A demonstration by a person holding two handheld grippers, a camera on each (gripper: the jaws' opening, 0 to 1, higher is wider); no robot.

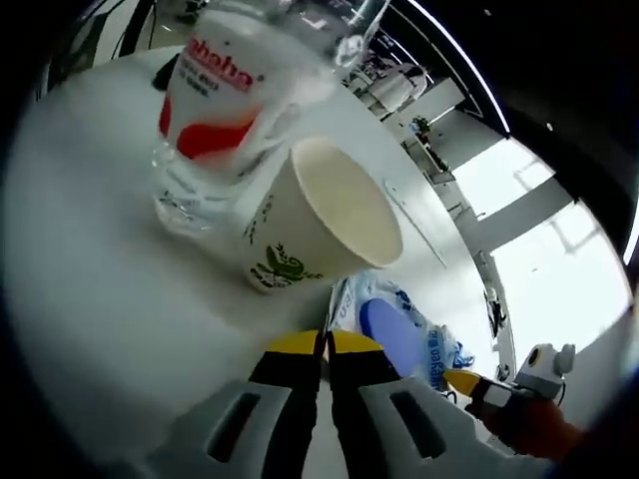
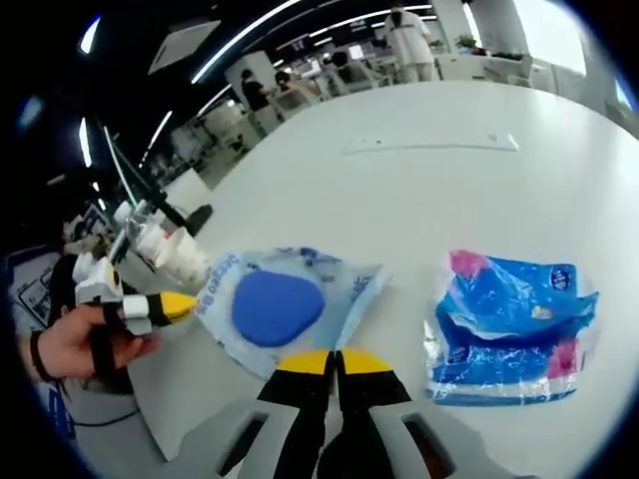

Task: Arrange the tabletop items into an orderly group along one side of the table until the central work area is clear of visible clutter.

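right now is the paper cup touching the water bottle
Touching: in the left gripper view the paper cup leans against the water bottle, no gap between them.

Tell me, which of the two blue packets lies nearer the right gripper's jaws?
The packet with the blue oval. It lies just ahead of the right gripper; the crumpled blue-and-pink packet lies farther aside.

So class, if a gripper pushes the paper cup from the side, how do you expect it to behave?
The paper cup appears empty, its pale inside visible, so it is probably very light and would slide or topple easily. Its thin wall would likely dent under a firm squeeze. It sits close against the clear plastic bottle, so a push that way may nudge the bottle too.
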